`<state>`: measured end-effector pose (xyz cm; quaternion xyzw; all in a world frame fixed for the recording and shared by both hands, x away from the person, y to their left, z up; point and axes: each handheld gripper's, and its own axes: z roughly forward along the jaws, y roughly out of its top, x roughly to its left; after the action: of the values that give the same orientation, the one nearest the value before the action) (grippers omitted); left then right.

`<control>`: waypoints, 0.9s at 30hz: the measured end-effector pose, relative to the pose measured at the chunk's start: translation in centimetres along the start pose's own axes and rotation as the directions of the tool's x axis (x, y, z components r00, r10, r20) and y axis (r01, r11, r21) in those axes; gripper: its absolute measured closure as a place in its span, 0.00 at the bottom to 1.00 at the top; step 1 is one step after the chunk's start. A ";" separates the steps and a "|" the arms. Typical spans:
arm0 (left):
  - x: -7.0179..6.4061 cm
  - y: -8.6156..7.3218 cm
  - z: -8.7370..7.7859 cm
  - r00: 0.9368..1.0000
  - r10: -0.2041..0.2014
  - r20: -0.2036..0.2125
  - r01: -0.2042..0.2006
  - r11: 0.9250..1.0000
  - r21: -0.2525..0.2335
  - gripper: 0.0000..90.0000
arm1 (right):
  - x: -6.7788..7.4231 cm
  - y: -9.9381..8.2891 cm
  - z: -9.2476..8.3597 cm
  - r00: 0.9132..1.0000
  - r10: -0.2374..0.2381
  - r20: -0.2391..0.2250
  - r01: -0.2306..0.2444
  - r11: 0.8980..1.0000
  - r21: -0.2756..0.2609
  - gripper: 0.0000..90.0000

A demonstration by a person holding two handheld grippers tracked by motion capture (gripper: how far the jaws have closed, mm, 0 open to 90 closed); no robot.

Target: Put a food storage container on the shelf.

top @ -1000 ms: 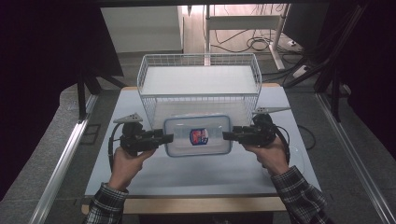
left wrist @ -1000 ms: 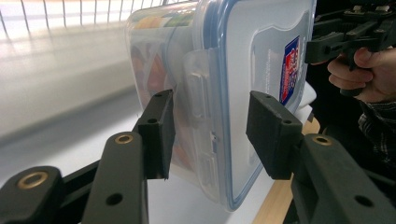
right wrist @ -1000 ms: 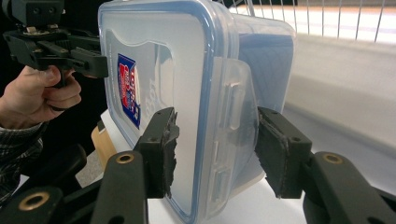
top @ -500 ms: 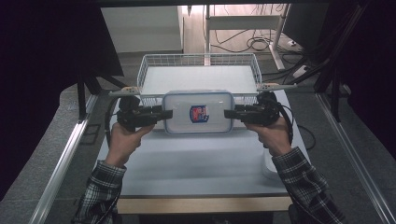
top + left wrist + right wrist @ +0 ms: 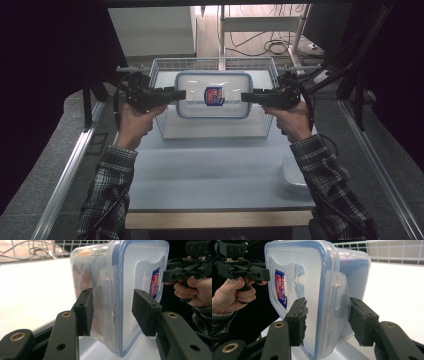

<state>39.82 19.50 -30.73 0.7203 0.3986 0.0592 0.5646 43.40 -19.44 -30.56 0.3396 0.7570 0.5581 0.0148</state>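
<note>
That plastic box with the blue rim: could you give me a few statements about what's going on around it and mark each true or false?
1. The plastic box is held at both ends, by the left gripper and the right gripper. True.
2. The box has no lid. False: a clear lid with a blue rim is on it.
3. The box is up in the air over the white wire basket. True.
4. The lid carries a green sticker. False: the sticker is red and blue.
5. A white dish lies on the table near the person's right sleeve. True.
6. The person wears plain black sleeves. False: they are checked.
</note>
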 end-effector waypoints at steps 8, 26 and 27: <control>1.4 1.2 1.0 0.999 -0.035 0.007 0.035 0.999 -0.008 0.58 | -1.1 2.2 0.6 1.000 0.000 0.015 0.000 1.000 -0.004 0.55; 3.7 1.6 3.0 0.996 -0.084 -0.009 0.083 0.996 -0.024 0.57 | -4.0 3.4 2.5 0.998 0.051 0.035 -0.051 0.999 -0.005 0.54; 3.8 1.7 3.1 0.996 -0.087 -0.009 0.087 0.996 -0.027 0.57 | -4.1 3.5 2.6 0.998 0.057 0.036 -0.057 0.998 -0.003 0.54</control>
<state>44.86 19.50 -31.78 0.6945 0.4317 0.0433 0.5740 49.34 -18.95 -30.02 0.3709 0.7461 0.5527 0.0127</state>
